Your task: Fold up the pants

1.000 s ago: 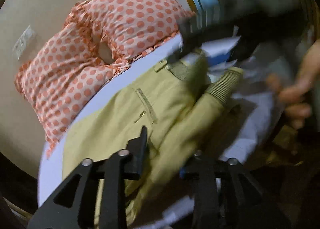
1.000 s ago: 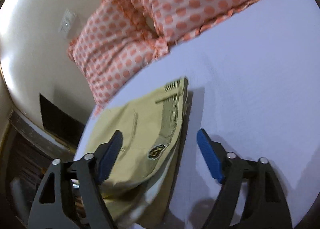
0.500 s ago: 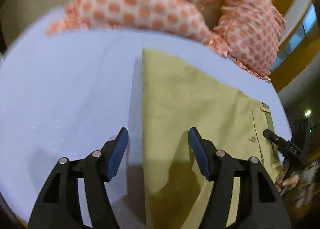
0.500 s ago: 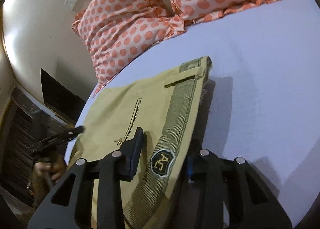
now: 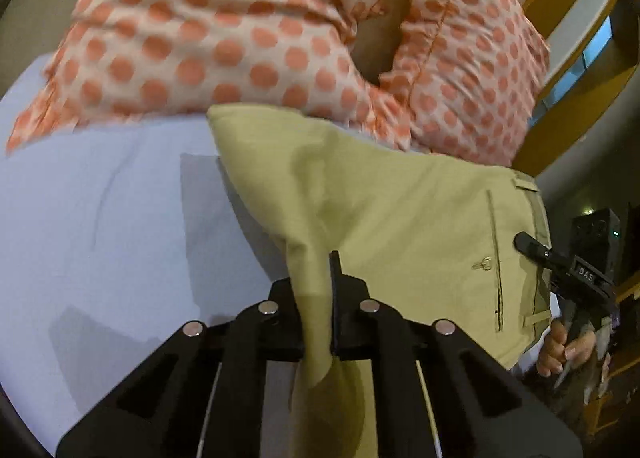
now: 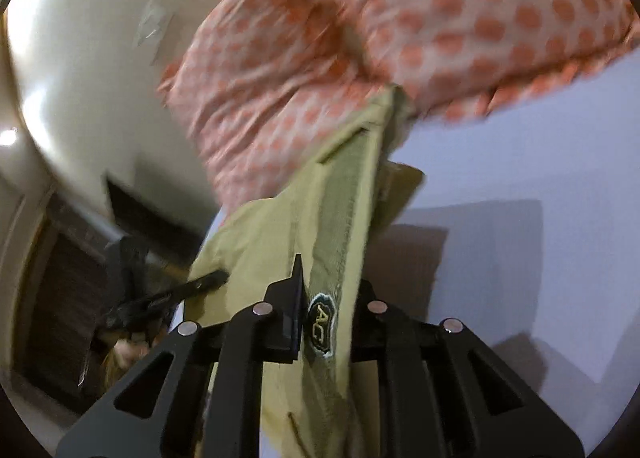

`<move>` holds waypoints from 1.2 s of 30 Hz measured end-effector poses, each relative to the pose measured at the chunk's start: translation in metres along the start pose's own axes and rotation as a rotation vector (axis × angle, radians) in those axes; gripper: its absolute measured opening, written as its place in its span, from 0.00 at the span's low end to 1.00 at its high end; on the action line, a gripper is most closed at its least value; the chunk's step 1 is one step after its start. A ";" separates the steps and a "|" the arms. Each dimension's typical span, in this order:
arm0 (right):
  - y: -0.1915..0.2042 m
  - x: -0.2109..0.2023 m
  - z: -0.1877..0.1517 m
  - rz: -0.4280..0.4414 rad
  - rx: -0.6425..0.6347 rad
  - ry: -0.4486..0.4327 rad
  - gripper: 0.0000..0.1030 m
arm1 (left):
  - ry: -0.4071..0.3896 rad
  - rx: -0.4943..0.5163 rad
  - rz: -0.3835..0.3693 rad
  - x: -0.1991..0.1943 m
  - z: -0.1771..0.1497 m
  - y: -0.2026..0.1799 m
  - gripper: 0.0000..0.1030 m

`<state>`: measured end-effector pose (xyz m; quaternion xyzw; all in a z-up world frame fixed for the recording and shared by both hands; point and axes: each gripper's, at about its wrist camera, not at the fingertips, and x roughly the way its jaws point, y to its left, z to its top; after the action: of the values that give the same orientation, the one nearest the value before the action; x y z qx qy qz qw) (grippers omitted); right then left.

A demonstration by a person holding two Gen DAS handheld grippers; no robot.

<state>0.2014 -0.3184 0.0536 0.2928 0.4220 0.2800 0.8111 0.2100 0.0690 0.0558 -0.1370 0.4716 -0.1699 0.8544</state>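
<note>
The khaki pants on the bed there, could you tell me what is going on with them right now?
A person is folding the khaki pants on a bed with a pale sheet, using a handheld gripper in each hand. The left gripper is shut on one end of the fabric, and the right gripper is shut on the waistband by the logo patch. The pants look partly lifted off the sheet, near the polka-dot pillows.

Bedroom: bed sheet (image 5: 100,218), dotted pillows (image 5: 240,38).
</note>
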 end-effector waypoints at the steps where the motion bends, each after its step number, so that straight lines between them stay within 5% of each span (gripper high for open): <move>1: -0.005 0.004 0.006 -0.033 0.002 -0.009 0.16 | -0.003 -0.004 0.029 0.015 0.010 -0.002 0.10; 4: -0.030 0.030 0.013 -0.243 0.034 0.035 0.25 | 0.022 -0.012 0.165 0.041 0.020 -0.001 0.18; 6: -0.043 0.023 0.012 -0.367 0.044 0.033 0.27 | -0.009 -0.028 0.169 0.030 0.017 0.003 0.19; 9: -0.038 -0.015 0.004 -0.359 0.034 -0.107 0.53 | -0.106 0.009 0.215 -0.003 0.002 -0.005 0.19; 11: -0.024 -0.020 0.001 -0.265 0.006 -0.110 0.64 | -0.114 0.035 0.123 -0.017 -0.009 -0.019 0.25; 13: -0.009 -0.011 -0.008 -0.200 -0.031 -0.054 0.71 | -0.091 0.084 0.059 -0.014 -0.022 -0.039 0.37; 16: 0.000 0.018 -0.016 -0.187 -0.056 0.057 0.79 | 0.025 0.097 0.001 0.020 -0.036 -0.056 0.40; 21: -0.007 0.037 -0.020 -0.232 -0.037 0.072 0.80 | 0.067 0.063 0.024 0.050 -0.044 -0.053 0.44; 23: -0.002 0.030 -0.026 -0.292 -0.042 0.068 0.81 | 0.063 0.069 0.048 0.040 -0.050 -0.054 0.46; 28: 0.029 -0.013 -0.070 -0.450 -0.154 -0.013 0.99 | 0.010 0.129 0.169 -0.015 -0.100 -0.060 0.82; 36: 0.069 -0.002 -0.150 -0.495 -0.260 0.042 0.99 | 0.041 0.145 0.324 -0.030 -0.166 -0.056 0.86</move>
<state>0.0588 -0.2379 0.0331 0.0686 0.4579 0.1311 0.8766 0.0441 0.0191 0.0146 0.0060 0.4913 -0.0664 0.8685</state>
